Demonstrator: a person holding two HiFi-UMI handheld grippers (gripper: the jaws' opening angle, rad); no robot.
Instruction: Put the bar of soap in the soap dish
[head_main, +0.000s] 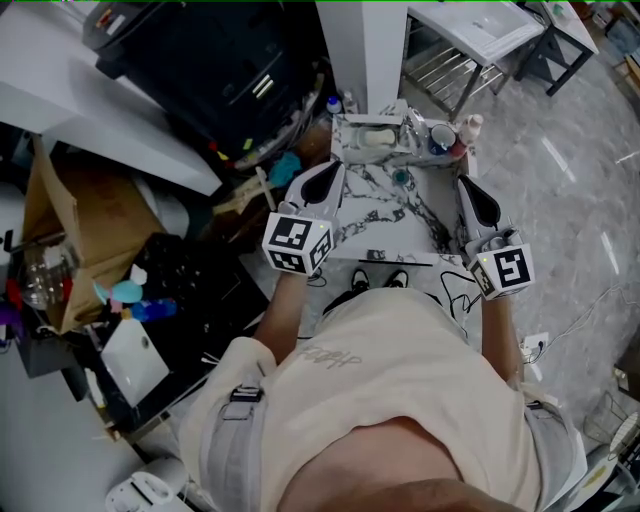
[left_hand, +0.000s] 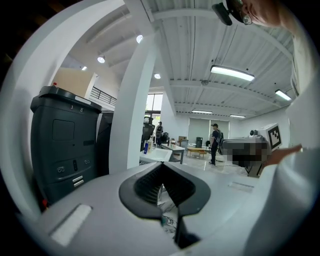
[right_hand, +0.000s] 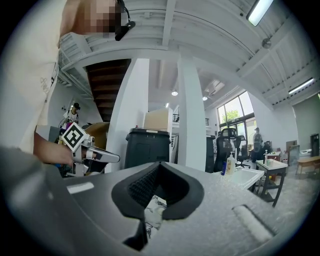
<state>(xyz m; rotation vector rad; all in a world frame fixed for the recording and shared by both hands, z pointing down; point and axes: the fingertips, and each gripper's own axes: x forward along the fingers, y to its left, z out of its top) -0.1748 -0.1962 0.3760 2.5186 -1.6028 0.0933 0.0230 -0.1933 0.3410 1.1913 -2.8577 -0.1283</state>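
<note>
A small marble-patterned table (head_main: 385, 215) stands in front of me. At its far end a white soap dish (head_main: 352, 142) holds a pale oblong bar of soap (head_main: 376, 138). My left gripper (head_main: 336, 170) hovers over the table's left edge, pointing at the dish and short of it; its jaws are shut with nothing between them (left_hand: 165, 189). My right gripper (head_main: 467, 186) hangs at the table's right edge, jaws together and empty (right_hand: 156, 190). Each gripper shows in the other's view: the right one (left_hand: 272, 139), the left one (right_hand: 82, 145).
Beside the dish stand a blue cup (head_main: 441, 139) and a pink-white bottle (head_main: 470, 127); a small teal thing (head_main: 401, 177) lies mid-table. A white pillar (head_main: 365, 45) rises behind, a black machine (head_main: 215, 60) and a cardboard box (head_main: 75, 215) crowd the left.
</note>
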